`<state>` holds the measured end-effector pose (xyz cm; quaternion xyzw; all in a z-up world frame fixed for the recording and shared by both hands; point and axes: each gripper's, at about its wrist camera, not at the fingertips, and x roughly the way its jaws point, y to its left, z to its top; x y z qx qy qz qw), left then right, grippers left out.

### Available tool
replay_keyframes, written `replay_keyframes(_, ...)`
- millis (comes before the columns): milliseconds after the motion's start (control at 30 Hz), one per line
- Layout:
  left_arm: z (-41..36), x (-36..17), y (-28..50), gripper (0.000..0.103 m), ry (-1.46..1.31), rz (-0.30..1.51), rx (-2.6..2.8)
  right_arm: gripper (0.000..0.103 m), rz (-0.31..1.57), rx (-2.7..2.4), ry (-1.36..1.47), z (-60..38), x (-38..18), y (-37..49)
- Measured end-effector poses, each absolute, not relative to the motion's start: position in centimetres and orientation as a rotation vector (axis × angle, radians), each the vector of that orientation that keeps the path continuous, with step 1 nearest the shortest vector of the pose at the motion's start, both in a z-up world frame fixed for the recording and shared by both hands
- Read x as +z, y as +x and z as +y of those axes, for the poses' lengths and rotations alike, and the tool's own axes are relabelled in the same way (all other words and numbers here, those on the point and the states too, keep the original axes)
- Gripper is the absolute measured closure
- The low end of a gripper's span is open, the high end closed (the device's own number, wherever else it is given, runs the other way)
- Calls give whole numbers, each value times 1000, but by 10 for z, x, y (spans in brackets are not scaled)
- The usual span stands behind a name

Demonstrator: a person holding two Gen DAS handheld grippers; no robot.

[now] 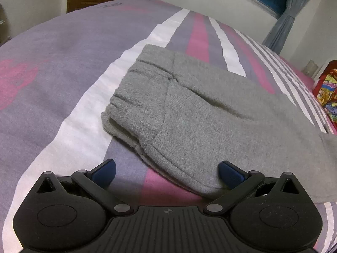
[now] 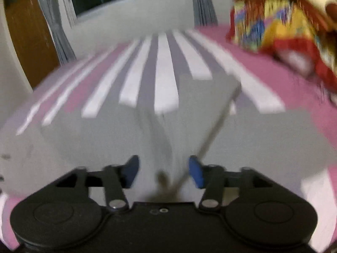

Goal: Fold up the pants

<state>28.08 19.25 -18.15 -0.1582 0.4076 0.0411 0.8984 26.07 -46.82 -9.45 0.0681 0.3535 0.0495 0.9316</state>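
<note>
Clearly we have the grey pants [image 1: 189,109] lying flat on the bed [image 1: 52,67], already doubled into a compact wad with the gathered elastic waistband [image 1: 134,84] at its left end and the bulk running off toward the bed's right edge, where a bright patterned cushion [image 1: 326,90] sits.

Our left gripper [image 1: 166,170] hovers low at the near side of the pants with its fingers spread wide and pinching nothing; the left pad [image 1: 105,168] is over the bare sheet and the right pad [image 1: 229,174] sits just above the rounded folded edge. We judge it is held this way to straddle that edge, ready either to take it or to leave it in place.

The cloth is a thick, fuzzy fleece with soft rounded folds, a curved pocket seam and puckered ribs along the waistband. The sheet beneath is smooth and printed in purple, pink and white stripes.

Further right, our right gripper [image 2: 164,172] shows a badly blurred view. Its fingers stand partly apart, with a raised ridge of grey cloth between them, but we cannot tell whether the pads press on it. The pants spread across the bed ahead, one corner reaching toward the far edge.
</note>
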Motion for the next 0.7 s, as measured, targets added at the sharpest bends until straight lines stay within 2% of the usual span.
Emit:
replay_keyframes(67, 192, -181, 280, 0, -325, 844, 86, 50, 780, 105, 71, -463, -102, 292)
replay_keyframes(100, 192, -181, 280, 0, -327, 845, 84, 54, 823, 87, 17, -460, -109, 307)
replay_keyframes(200, 193, -181, 281, 0, -327, 848, 77, 97, 906, 47, -73, -465, -127, 332)
replay_keyframes(233, 193, -181, 281, 0, -327, 848, 76, 99, 909, 58, -56, -470, -128, 329)
replay_keyframes(367, 193, -182, 281, 0, -327, 843, 77, 101, 839, 36, -13, -489, -105, 281)
replay_keyframes(467, 193, -183, 280, 0, -324, 837, 77, 103, 880, -17, 5, -505, -106, 251)
replay_keyframes(500, 193, -183, 280, 0, -324, 837, 77, 97, 931, -55, -28, -511, -120, 254)
replay_keyframes(533, 193, -183, 279, 0, -325, 837, 77, 83, 974, -74, -46, -516, -130, 257)
replay_keyframes(600, 193, -183, 278, 0, -324, 838, 75, 82, 862, -37, 1, -522, -119, 250)
replay_keyframes(667, 192, -183, 278, 0, -323, 837, 76, 74, 753, 8, 3, -517, -98, 248)
replay_keyframes(700, 192, -183, 278, 0, -324, 838, 79, 66, 731, 18, -29, -509, -90, 257)
